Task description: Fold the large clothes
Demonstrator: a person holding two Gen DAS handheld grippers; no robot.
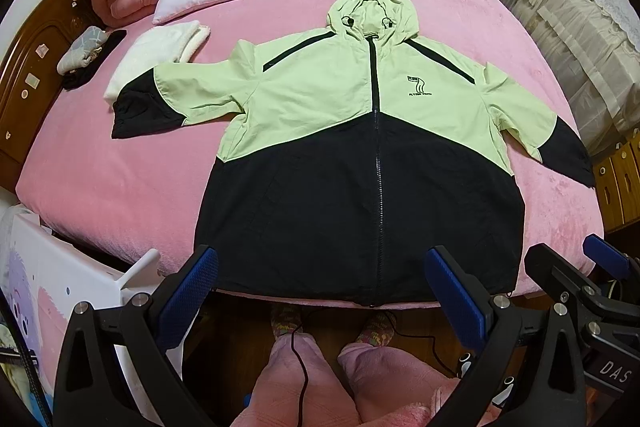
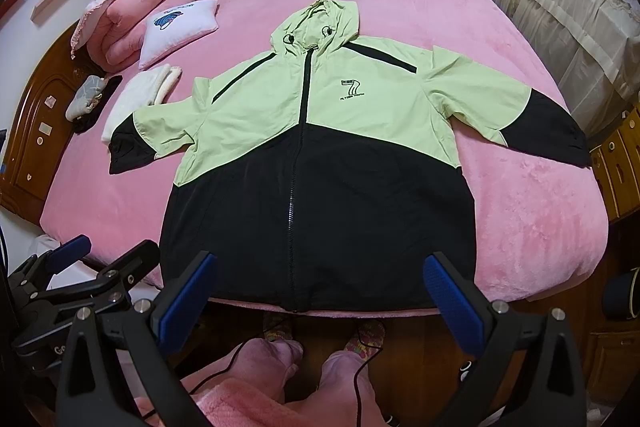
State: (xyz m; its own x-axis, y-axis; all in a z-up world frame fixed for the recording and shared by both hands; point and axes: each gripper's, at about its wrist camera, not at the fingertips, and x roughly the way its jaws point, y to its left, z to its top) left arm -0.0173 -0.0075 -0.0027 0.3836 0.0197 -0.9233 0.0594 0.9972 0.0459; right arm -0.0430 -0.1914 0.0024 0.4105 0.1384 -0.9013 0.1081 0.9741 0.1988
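Nothing is folded yet: the pale green and black zip-up hooded jacket lies spread flat, front up, sleeves out, on the pink plush bed, while my left gripper and right gripper hover empty above its hem, jaws wide apart.

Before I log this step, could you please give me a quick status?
Both hand-held grippers open, empty. Green-and-black hooded zip jacket flat, unfolded on pink bed. Left sleeve overlaps folded white towel.
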